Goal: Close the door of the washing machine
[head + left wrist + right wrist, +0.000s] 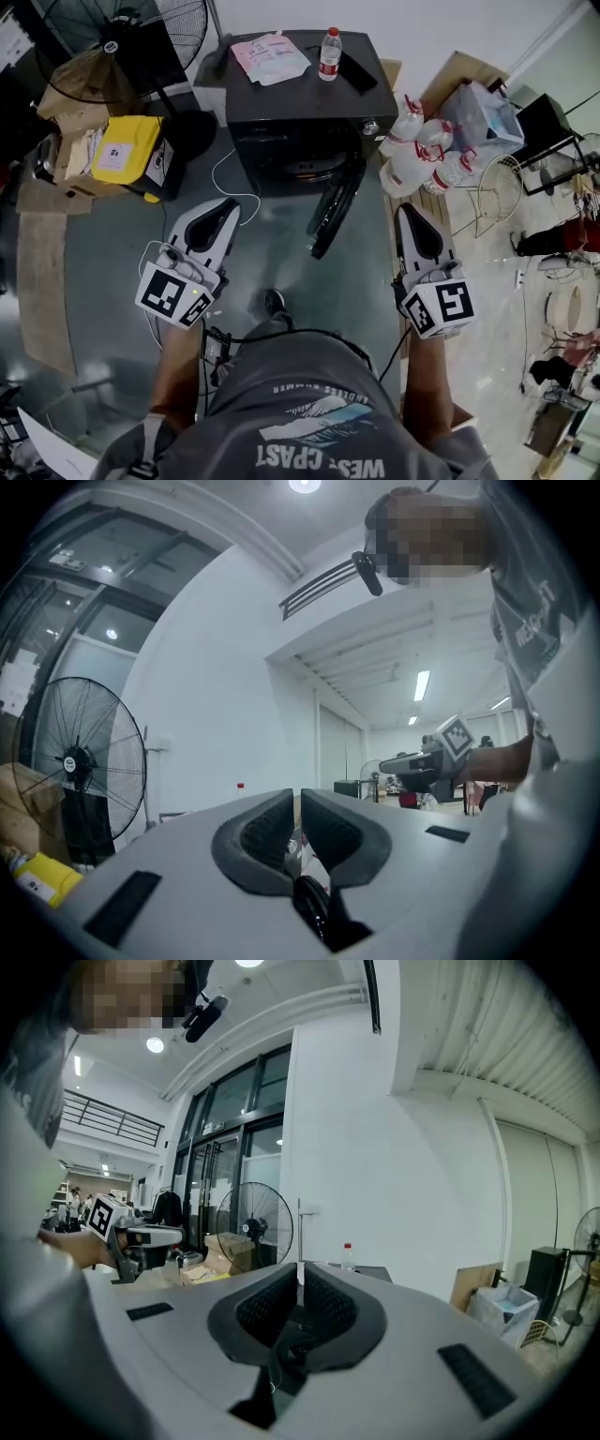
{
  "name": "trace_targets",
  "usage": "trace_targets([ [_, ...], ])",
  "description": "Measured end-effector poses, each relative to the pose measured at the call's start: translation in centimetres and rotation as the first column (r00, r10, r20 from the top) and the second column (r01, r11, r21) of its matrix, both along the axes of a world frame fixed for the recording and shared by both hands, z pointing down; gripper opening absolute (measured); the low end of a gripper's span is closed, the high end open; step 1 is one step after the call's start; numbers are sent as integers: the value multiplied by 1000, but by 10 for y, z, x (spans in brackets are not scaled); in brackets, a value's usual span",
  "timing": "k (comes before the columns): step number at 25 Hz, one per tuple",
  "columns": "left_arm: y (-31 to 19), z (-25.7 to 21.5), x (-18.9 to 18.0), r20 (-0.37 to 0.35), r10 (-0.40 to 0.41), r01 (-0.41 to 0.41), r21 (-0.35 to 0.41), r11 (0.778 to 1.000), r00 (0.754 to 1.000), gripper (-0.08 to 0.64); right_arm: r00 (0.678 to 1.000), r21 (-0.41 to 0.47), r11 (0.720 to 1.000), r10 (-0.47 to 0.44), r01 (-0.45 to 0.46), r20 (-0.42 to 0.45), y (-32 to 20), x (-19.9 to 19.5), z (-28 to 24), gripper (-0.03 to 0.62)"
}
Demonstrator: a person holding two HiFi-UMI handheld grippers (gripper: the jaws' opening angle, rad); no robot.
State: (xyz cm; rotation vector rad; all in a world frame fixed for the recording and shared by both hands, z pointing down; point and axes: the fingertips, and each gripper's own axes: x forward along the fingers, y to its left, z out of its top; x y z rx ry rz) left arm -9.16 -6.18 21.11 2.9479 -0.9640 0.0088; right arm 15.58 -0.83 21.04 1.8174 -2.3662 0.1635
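— Black washing machine (281,131) straight ahead of me; its door (336,208) hangs open, between my left gripper (225,214) and my right gripper (411,217), touching neither.
— And your jaws?
— Both pairs closed together, nothing held in either.

Upside-down print on the person's grey cotton T-shirt (309,422), behind left gripper (228,206) and right gripper (406,212): "WEST COAST", with smaller "ENDLESS SUMMER".

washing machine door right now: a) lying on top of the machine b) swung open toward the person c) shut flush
b: in the head view the door hangs out from the front of the washing machine, leaving the drum opening uncovered.
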Motion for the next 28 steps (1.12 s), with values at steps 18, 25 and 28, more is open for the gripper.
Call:
trace_targets([
  [18,-59,33,23,-34,12,-14,-48,999,999,38,998,-73,996,-61,60,-8,-77,-11,41,32],
  [25,-80,68,60,-27,-4,2,-94,996,1000,39,987,-138,979,-158,152,-32,-119,5,79,48],
  [28,-89,90,79,-23,-11,8,-125,992,1000,40,974,-176,963,-218,205,-61,-138,13,103,66],
])
